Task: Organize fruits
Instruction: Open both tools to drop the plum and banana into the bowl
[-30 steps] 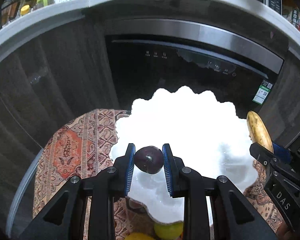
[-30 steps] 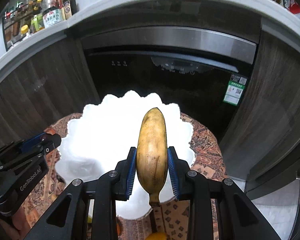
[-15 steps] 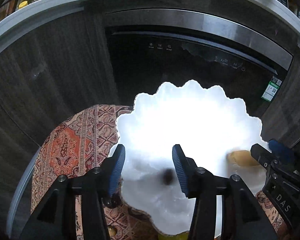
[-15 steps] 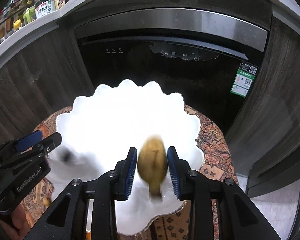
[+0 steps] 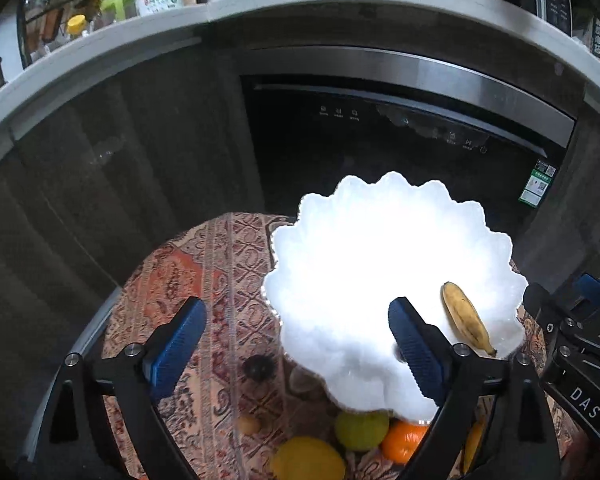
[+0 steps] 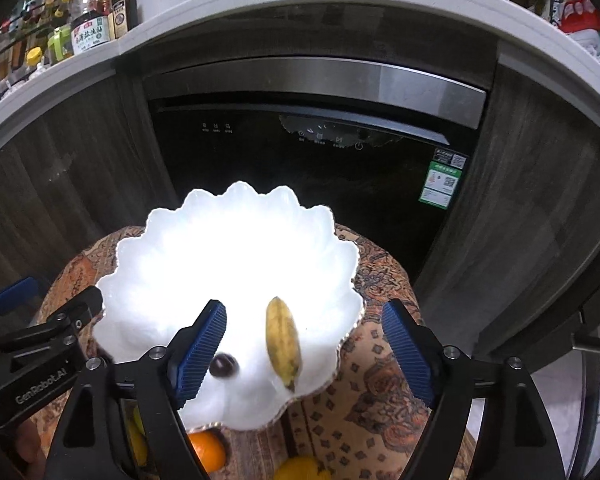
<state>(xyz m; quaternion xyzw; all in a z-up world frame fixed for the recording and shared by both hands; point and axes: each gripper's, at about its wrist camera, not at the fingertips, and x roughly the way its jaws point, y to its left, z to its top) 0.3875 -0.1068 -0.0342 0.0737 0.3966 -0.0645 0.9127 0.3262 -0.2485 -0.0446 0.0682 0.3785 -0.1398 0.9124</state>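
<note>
Two blue pads of the left claw (image 5: pixel 294 344) are seen spread wide apart in the left wrist view, and nothing is held between them. A white scalloped bowl (image 5: pixel 360 248) is placed on a patterned cloth (image 5: pixel 204 280). A banana (image 5: pixel 466 322) is lying in the bowl near its right rim, and the right claw (image 5: pixel 572 316) is seen at the right edge. Below the bowl, a green fruit (image 5: pixel 360 430), an orange (image 5: pixel 404 440) and a yellow fruit (image 5: pixel 308 460) are lying on the cloth.

In the right wrist view, the right claw (image 6: pixel 304 344) is also opened wide and empty. The banana (image 6: pixel 283 342) is resting inside the bowl (image 6: pixel 236 236), between the two pads but not touched by them. A small dark fruit (image 6: pixel 222 366) (probably a plum) is lying in the bowl, just beside the left pad. The orange (image 6: pixel 208 452) is partly hidden under the bowl's near rim.
</note>
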